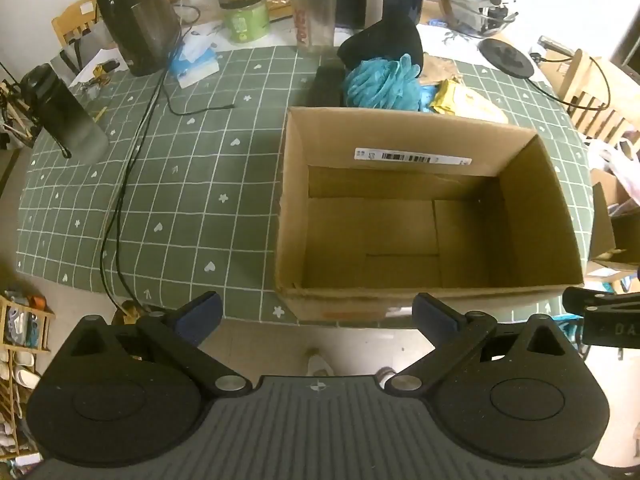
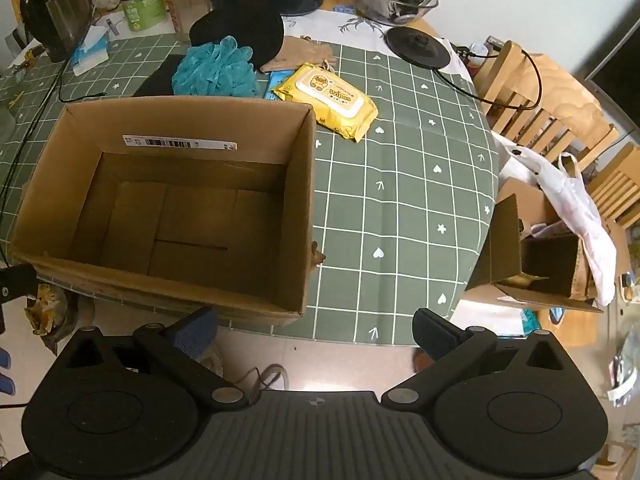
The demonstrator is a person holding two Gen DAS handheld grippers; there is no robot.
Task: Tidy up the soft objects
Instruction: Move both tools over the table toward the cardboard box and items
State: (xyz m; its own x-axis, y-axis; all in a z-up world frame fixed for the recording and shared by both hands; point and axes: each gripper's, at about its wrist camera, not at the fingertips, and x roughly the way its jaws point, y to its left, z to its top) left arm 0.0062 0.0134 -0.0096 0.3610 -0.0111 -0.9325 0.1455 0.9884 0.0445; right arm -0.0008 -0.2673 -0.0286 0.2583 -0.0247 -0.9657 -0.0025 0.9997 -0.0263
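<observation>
- The left gripper (image 1: 318,314) has its jaws spread as wide as they go, with nothing between them; it hangs off the near edge of the table, apart from everything.
- The right gripper (image 2: 316,330) is the same: jaws fully apart, nothing held, off the table's near edge.
- One open cardboard box (image 1: 408,136) sits at about 12 to 1 o'clock from the left gripper; in the right view the box (image 2: 296,200) is at 11 o'clock. One barcode label is stuck on its far inner wall, and nothing lies inside.
- One blue mesh bath sponge (image 2: 216,70) lies just behind the box's far wall, at 11 o'clock from the right gripper.
- One black cap (image 2: 248,28) sits touching the sponge on its far side.
- One yellow pack of wipes (image 2: 332,100) lies flat at 12 o'clock from the right gripper, just beside the box's far right corner.
- One beige cloth piece (image 2: 304,54) lies between the cap and the wipes; what it is I cannot tell.
- One green checked tablecloth (image 2: 400,200) covers the table.
- One black kettle (image 1: 136,16) stands at 10 o'clock from the left gripper, and one kettle base (image 2: 418,48) lies at 1 o'clock from the right gripper.
- One green jar (image 1: 245,16) and one clear shaker bottle (image 1: 314,8) stand at the far edge.
</observation>
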